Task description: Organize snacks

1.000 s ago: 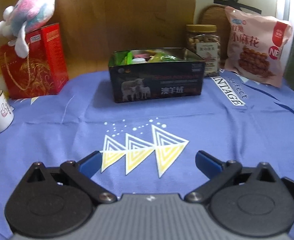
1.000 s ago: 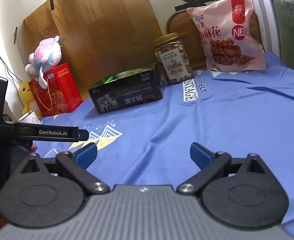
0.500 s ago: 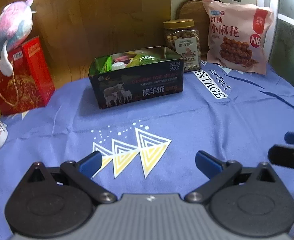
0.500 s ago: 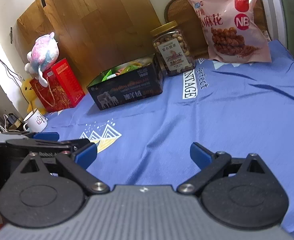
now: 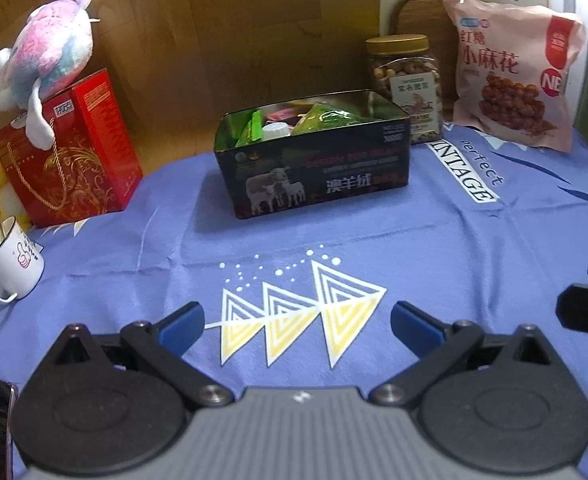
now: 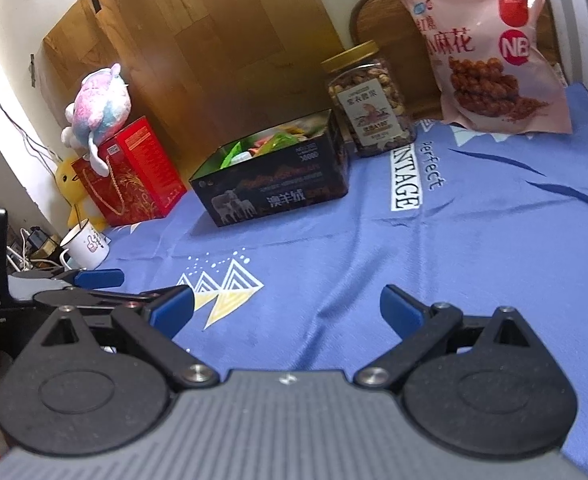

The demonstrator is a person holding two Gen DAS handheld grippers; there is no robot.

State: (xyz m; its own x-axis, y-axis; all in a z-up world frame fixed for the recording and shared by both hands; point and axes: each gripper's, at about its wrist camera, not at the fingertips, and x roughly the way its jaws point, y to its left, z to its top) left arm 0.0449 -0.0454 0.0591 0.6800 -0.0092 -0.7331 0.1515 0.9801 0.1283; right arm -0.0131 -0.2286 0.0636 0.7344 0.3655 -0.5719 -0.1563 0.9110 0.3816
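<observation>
A black tin box (image 5: 317, 176) with sheep on its side sits on the blue cloth, filled with green and pink snack packets (image 5: 325, 116); it also shows in the right wrist view (image 6: 278, 196). A clear jar of nuts (image 5: 407, 84) with a gold lid stands right behind it. A pink snack bag (image 5: 513, 76) leans against the wall at the far right. My left gripper (image 5: 297, 322) is open and empty, low over the cloth's triangle print. My right gripper (image 6: 286, 308) is open and empty, well short of the box.
A red gift bag (image 5: 70, 156) with a plush toy (image 5: 46, 52) on top stands at the left. A white mug (image 5: 12, 260) sits at the left table edge. A wooden board (image 5: 230, 32) backs the scene. The other gripper's fingers (image 5: 585, 304) show at the right edge.
Both grippers have shifted a little while staying open and empty. The left wrist view has swung so the box sits nearer the middle. The snacks have not moved.
</observation>
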